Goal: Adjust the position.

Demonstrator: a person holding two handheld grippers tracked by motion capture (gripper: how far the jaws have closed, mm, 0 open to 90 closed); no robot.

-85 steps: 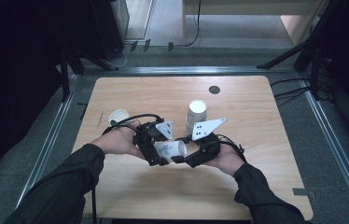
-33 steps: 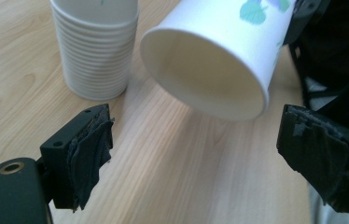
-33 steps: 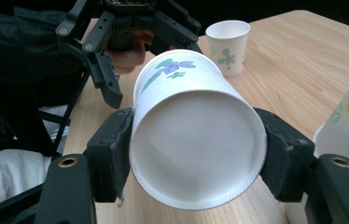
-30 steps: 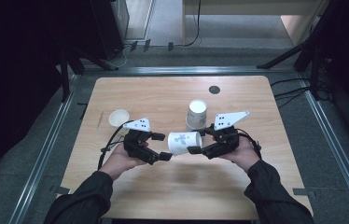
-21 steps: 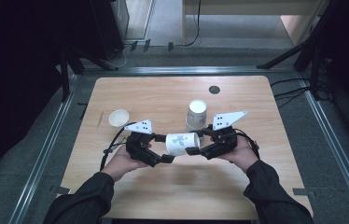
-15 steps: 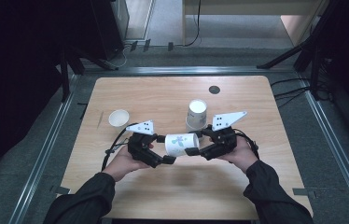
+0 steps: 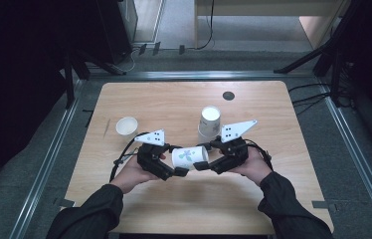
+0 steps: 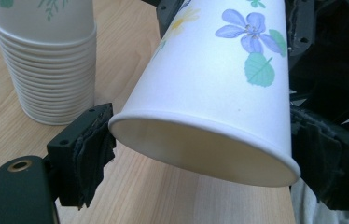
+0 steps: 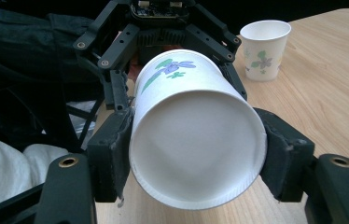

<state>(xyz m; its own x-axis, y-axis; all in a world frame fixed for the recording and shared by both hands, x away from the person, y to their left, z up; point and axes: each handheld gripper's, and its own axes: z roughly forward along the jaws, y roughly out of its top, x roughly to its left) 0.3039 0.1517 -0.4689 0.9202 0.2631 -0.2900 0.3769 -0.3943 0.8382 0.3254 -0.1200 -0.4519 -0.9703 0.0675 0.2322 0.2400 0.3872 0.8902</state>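
A white paper cup with a flower print (image 7: 190, 157) lies on its side in the air between my two grippers, low over the wooden table (image 7: 174, 99). My left gripper (image 7: 175, 160) has its jaws around the open rim (image 8: 200, 154). They have just been closing, and both pads touch the cup's wall. My right gripper (image 7: 204, 155) is shut on the base end (image 9: 196, 154), one pad on each side. Behind the cup, the right gripper view shows the left gripper's black frame.
An upside-down stack of the same cups (image 7: 209, 121) stands just behind the right gripper and appears again (image 8: 42, 60) in the left gripper view. One upright cup (image 7: 127, 125) stands at the left (image 9: 264, 49). A dark round hole (image 7: 229, 95) marks the table's far side.
The left gripper has come in a little toward the cup and its jaws have narrowed onto the rim. The cup and the right gripper have hardly moved.
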